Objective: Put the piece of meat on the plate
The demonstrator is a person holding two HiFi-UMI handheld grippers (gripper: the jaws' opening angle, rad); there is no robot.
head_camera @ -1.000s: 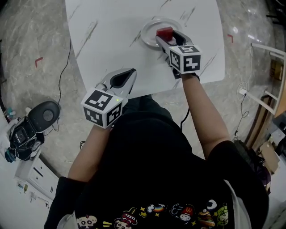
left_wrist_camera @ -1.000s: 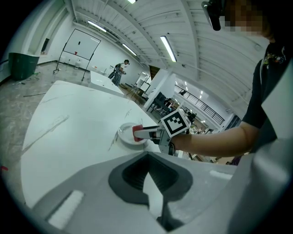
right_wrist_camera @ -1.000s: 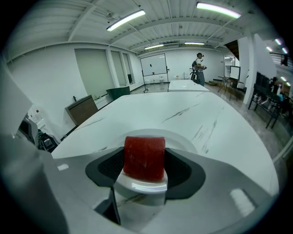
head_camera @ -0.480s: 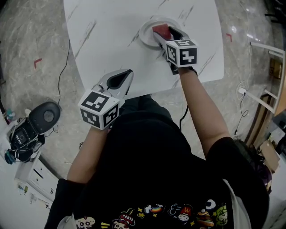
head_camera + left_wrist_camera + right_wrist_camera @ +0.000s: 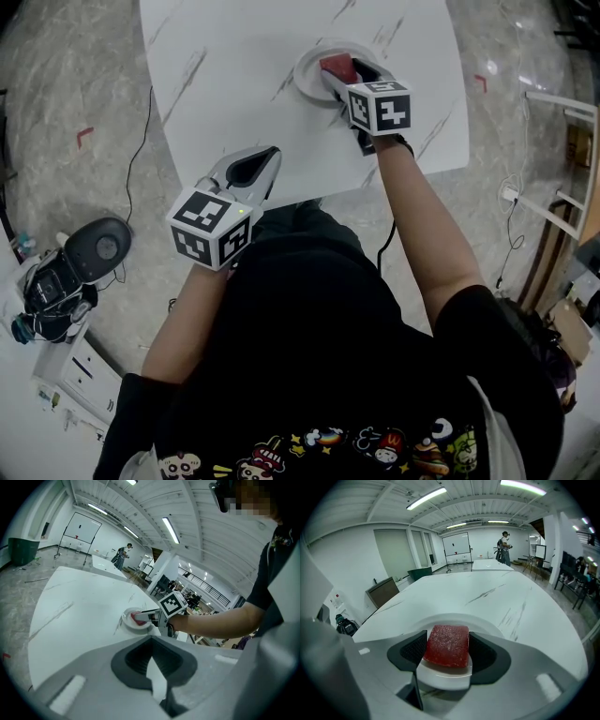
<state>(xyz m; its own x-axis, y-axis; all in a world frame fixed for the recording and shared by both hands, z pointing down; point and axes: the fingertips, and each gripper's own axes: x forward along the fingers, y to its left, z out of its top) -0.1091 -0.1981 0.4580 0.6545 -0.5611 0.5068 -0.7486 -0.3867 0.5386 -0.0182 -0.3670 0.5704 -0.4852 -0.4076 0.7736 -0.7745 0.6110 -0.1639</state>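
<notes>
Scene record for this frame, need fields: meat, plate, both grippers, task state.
meat: red slab, clamped between the right gripper's jaws, over the plate
plate: white, on the table, below the meat
right gripper: shut on meat, above the plate
left gripper: shut, empty, over the table's near edge
task state: meat not released; whether it touches the plate cannot be told

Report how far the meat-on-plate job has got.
Done: the piece of meat is already over the plate on the white table. In hand: the right gripper clamps the meat between its jaws; whether it touches the plate I cannot tell. Left to do: set it down, open the jaws, withdraw. The left gripper is shut and empty near the table's edge.
</notes>
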